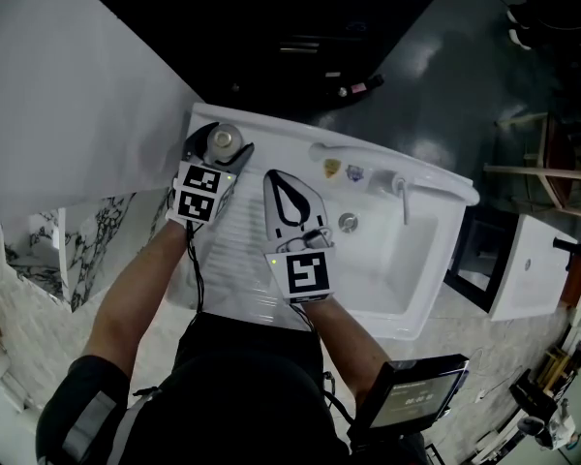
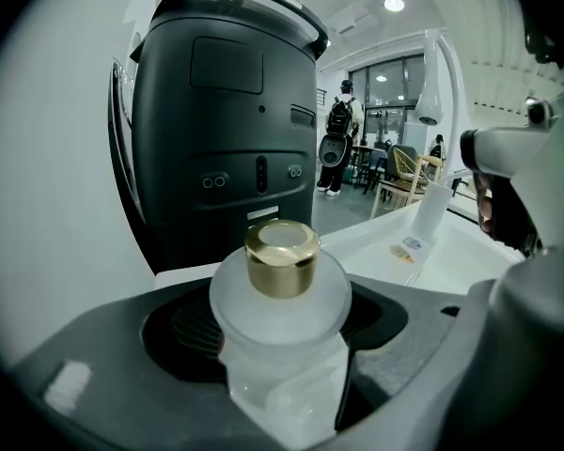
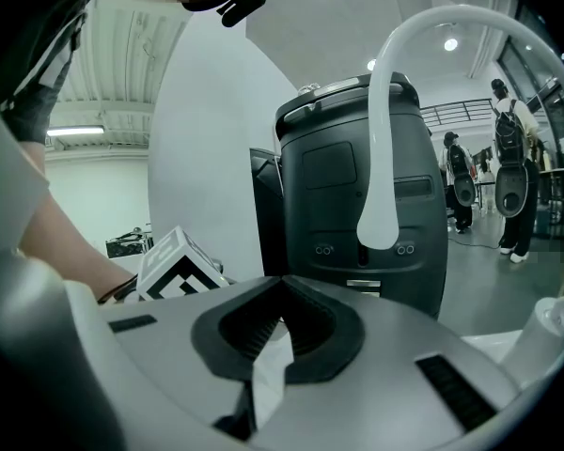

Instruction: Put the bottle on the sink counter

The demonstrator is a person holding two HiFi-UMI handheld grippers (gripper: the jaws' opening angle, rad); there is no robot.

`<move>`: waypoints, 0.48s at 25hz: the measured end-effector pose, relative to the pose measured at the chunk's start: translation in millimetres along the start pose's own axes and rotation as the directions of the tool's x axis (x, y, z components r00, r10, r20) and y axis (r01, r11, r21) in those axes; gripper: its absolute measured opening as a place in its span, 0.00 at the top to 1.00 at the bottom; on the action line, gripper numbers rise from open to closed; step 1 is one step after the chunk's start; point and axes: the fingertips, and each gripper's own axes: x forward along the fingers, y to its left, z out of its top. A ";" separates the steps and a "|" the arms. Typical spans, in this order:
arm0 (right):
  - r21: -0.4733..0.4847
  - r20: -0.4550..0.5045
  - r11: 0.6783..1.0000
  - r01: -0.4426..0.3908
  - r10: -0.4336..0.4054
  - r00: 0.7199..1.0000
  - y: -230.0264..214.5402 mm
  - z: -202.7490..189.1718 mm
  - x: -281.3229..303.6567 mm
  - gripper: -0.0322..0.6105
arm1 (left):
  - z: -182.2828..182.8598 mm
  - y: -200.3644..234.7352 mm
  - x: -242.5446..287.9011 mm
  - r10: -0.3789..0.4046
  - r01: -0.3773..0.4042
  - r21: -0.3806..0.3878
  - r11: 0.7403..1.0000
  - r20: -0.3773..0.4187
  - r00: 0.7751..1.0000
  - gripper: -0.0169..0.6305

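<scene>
A frosted white bottle (image 1: 223,139) with a gold cap (image 2: 280,256) sits between the jaws of my left gripper (image 1: 221,153), which is shut on its body. It is at the far left corner of the white sink counter (image 1: 234,255). Whether its base touches the counter is hidden. In the left gripper view the bottle (image 2: 280,346) stands upright and fills the gap between the jaws. My right gripper (image 1: 274,178) hovers over the ribbed drainboard just right of the left one, shut with nothing in it, its tips (image 3: 280,294) meeting.
The basin (image 1: 387,260) with its drain (image 1: 347,223) lies to the right, behind it a white faucet (image 1: 399,190). A tall black appliance (image 2: 226,111) stands behind the sink. A white wall panel (image 1: 68,95) is on the left, a second white basin (image 1: 528,260) on the right.
</scene>
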 end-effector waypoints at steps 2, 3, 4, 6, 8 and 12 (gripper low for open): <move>0.001 0.001 1.000 -0.003 0.003 1.000 1.4 -0.8 0.4 0.96 | -1.7 -0.1 0.0 0.001 -0.001 -0.002 1.000 -0.006 1.000 0.45; 0.002 0.007 1.000 -0.003 0.003 1.000 1.8 -0.8 0.9 0.96 | -2.3 -0.3 0.2 0.003 -0.003 -0.004 1.000 -0.008 1.000 0.45; 0.003 0.011 1.000 -0.003 0.003 1.000 2.1 -0.7 1.2 0.96 | -2.7 -0.5 0.5 0.004 -0.005 -0.007 1.000 -0.009 1.000 0.45; 0.002 0.003 1.000 -0.004 0.004 1.000 2.4 -1.3 0.9 0.96 | -3.0 -1.0 1.6 0.007 -0.008 -0.012 1.000 -0.009 1.000 0.45; 0.007 0.008 1.000 0.000 0.000 1.000 2.4 -2.4 0.8 0.96 | -2.1 -2.9 2.7 0.005 -0.005 -0.007 1.000 -0.010 1.000 0.45; 0.013 0.014 1.000 0.006 -0.006 1.000 2.5 -4.8 -0.1 0.96 | -3.6 -7.5 5.3 -0.012 0.013 0.025 1.000 -0.027 1.000 0.45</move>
